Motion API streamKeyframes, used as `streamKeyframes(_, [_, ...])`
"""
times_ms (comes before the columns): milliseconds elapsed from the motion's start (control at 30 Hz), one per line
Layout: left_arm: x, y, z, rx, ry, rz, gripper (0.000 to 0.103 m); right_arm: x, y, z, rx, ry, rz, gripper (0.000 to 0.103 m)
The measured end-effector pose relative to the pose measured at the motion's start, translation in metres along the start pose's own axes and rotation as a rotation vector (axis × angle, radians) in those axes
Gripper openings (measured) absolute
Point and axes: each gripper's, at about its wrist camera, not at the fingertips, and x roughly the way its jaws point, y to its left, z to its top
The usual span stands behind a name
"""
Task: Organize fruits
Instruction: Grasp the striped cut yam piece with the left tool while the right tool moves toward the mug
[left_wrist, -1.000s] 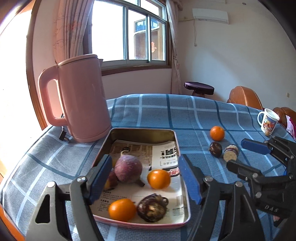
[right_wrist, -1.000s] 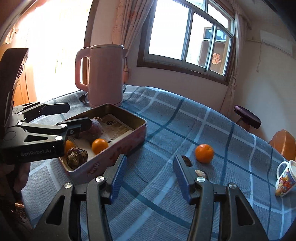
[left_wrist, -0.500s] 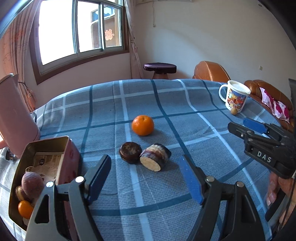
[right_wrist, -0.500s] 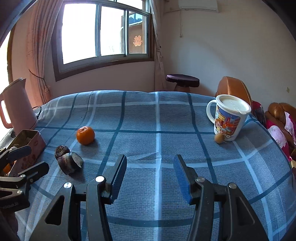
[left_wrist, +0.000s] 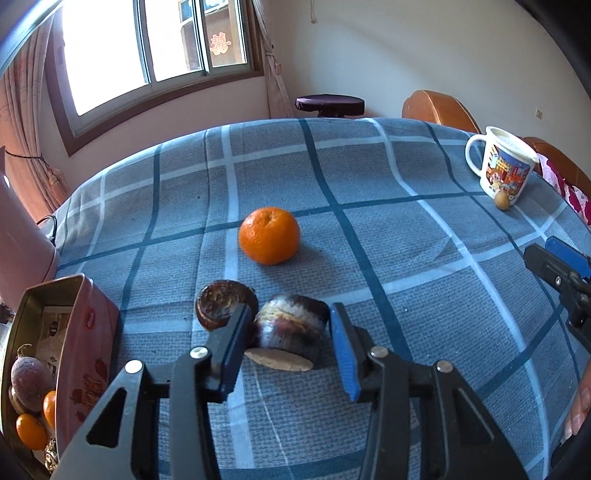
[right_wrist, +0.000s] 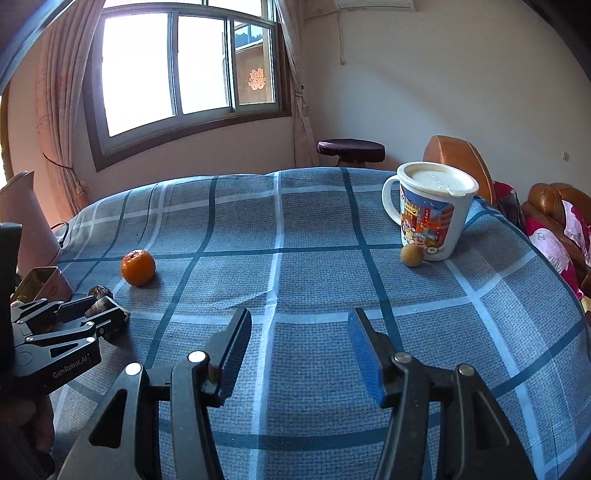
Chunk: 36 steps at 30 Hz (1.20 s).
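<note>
the left tongs (left_wrist: 291, 343) stand open at the lower centre of the left wrist view, and a cut dark root piece (left_wrist: 290, 334) lies on its side between the two fingers. its pale cut face points toward the bottom of the frame. the left finger's pad is at or very near the piece's left side, while a small gap shows between the piece and the blue pad on the right finger, so nothing is clamped. a round dark brown fruit (left_wrist: 226, 304) sits just left of the piece, partly behind the left finger, apparently touching the piece. above these, toward the middle of the frame, an orange (left_wrist: 269, 235) rests alone on the blue checked worktop (left_wrist: 388, 258). at the lower left edge a pink tin tray (left_wrist: 90, 354) holds a purple root and small oranges.

the right tongs (right_wrist: 299, 350) are open too, at the lower centre of the right wrist view, with only bare cloth between the fingers. in that view the left tongs appear at the left edge, with the dark fruit beside them and the orange a little above and right. well apart, at the upper right of the frame, a lidded cartoon mug (right_wrist: 430, 212) stands upright, and a small tan round fruit (right_wrist: 412, 254) sits touching or just beside its base. a pink kettle (right_wrist: 26, 221) shows at the left edge.
</note>
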Motion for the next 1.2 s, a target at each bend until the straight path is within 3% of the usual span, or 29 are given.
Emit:
streamKeyframes(267, [0.001, 0.001, 0.000, -0.011, -0.001, 0.002, 0.050, 0.002, 0.006, -0.002, 0.002, -0.005, 0.016, 0.059])
streamKeyframes(367, [0.001, 0.001, 0.000, -0.029, 0.008, -0.029, 0.062, 0.002, 0.008, -0.002, 0.001, -0.006, 0.023, 0.059])
streamKeyframes(467, [0.002, -0.006, -0.001, -0.003, 0.001, -0.014, 0.064, 0.003, 0.006, -0.001, 0.013, -0.003, 0.030, 0.059])
streamKeyframes(567, [0.009, -0.002, 0.001, -0.018, 0.031, -0.020, 0.042, 0.002, 0.003, -0.001, 0.030, -0.008, 0.039, 0.060])
streamKeyframes(600, [0.010, -0.002, 0.000, -0.018, 0.039, -0.026, 0.041, 0.002, 0.002, -0.002, 0.035, -0.009, 0.043, 0.060])
streamKeyframes(900, [-0.004, -0.005, 0.003, 0.012, 0.010, -0.058, 0.040, -0.002, -0.008, -0.003, 0.068, -0.020, 0.060, 0.061])
streamKeyframes(1200, [-0.016, -0.046, 0.056, 0.097, -0.112, -0.063, 0.040, -0.012, -0.054, 0.028, 0.137, -0.014, -0.081, 0.061])
